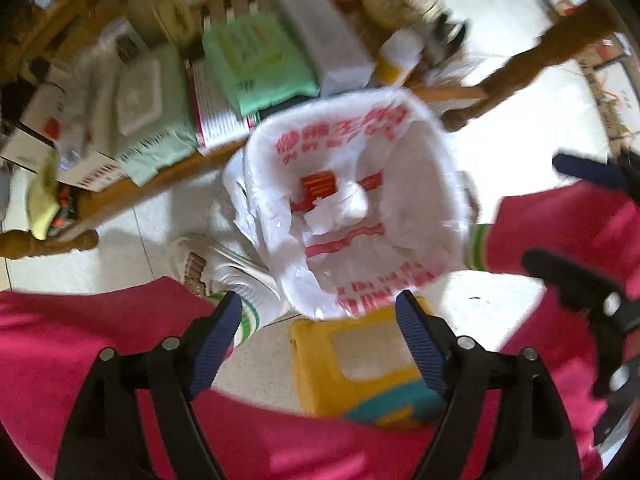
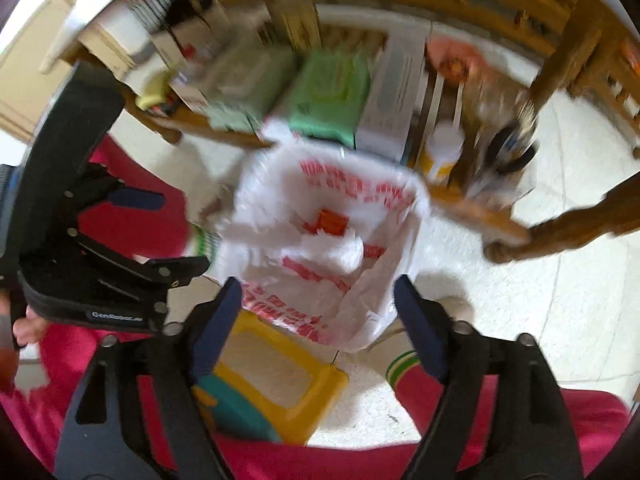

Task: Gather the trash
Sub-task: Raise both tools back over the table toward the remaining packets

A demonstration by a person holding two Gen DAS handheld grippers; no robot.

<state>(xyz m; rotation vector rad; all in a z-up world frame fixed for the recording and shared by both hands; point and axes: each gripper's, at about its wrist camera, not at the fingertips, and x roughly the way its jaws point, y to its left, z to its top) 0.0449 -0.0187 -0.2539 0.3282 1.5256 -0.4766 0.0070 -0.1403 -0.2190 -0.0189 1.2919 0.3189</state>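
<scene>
Below both claws, on the pale tiled floor [image 1: 492, 152], stands a white plastic bag [image 1: 404, 248] with red print, its mouth open. Crumpled white paper [image 1: 344, 208] and a small red box [image 1: 319, 187] lie inside it. Left claw [image 1: 320, 336] and right claw [image 2: 318, 320] are spread wide with nothing between the pads, above the bag's near rim, by a yellow stool [image 1: 352, 364].

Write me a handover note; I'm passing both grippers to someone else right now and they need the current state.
Left gripper: jaws open, nothing between them.
Right gripper: jaws open, empty too.
White plastic bag with red print stands open on the floor, below both grippers.
Done: crumpled white tissue and a small red box lie inside the bag.
Left: the pictures show no loose trash for certain; check the floor and the cluttered wooden shelf.
</scene>
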